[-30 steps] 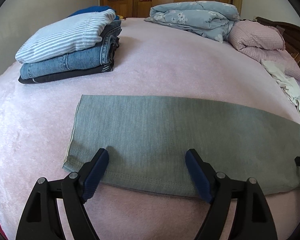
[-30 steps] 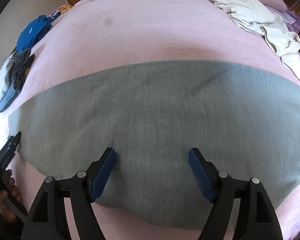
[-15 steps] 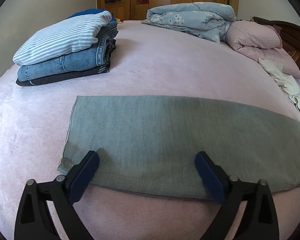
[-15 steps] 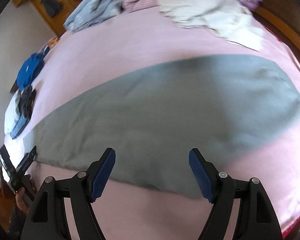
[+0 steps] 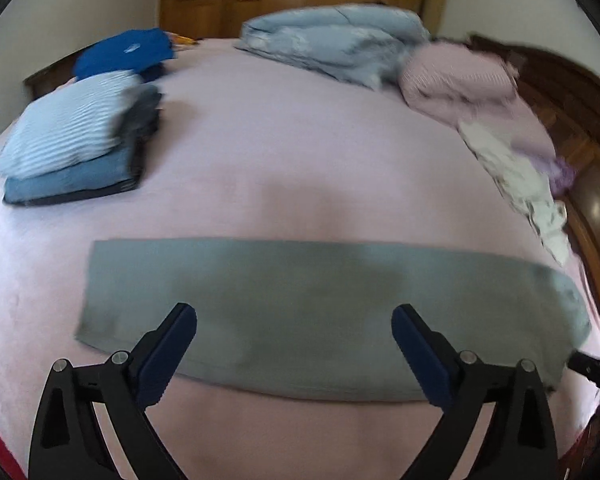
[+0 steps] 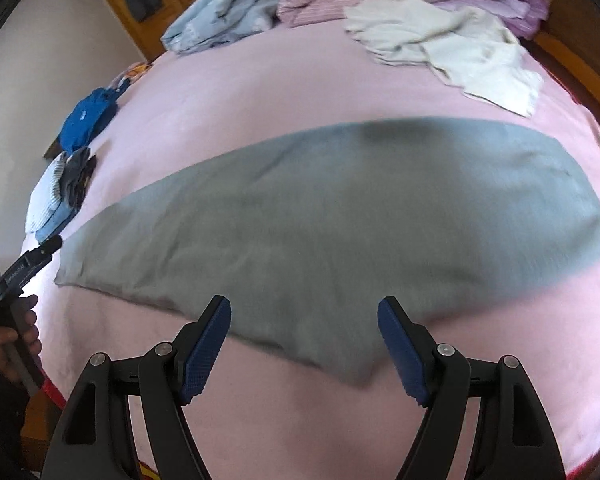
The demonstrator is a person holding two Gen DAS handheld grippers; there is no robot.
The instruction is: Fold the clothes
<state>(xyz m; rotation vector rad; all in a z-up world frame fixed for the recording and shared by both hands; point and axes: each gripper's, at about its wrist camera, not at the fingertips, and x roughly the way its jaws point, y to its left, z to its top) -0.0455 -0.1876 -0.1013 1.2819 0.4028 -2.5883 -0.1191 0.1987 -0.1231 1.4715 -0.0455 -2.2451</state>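
Note:
A long grey-green garment (image 5: 320, 300) lies flat across the pink bedspread (image 5: 300, 160), folded into a narrow strip. My left gripper (image 5: 294, 320) hovers open above its near hem, holding nothing. The same grey-green garment (image 6: 320, 224) fills the middle of the right wrist view, where my right gripper (image 6: 304, 316) is open over its near edge, also holding nothing. The left gripper's tip (image 6: 40, 256) shows at that view's left edge, held by a hand (image 6: 8, 340). The right gripper's tip (image 5: 588, 368) peeks in at the left wrist view's right edge.
A stack of folded clothes (image 5: 72, 140) sits at the left with a blue garment (image 5: 128, 54) behind it. A light blue quilt (image 5: 340, 48), pink pillows (image 5: 460, 76) and crumpled white clothes (image 6: 440, 40) lie at the far side. A wooden headboard (image 5: 572, 128) borders the right.
Both grippers have pulled back and risen away from the grey-green garment, staying open. More of the bed and the whole strip now show; the garment lies still.

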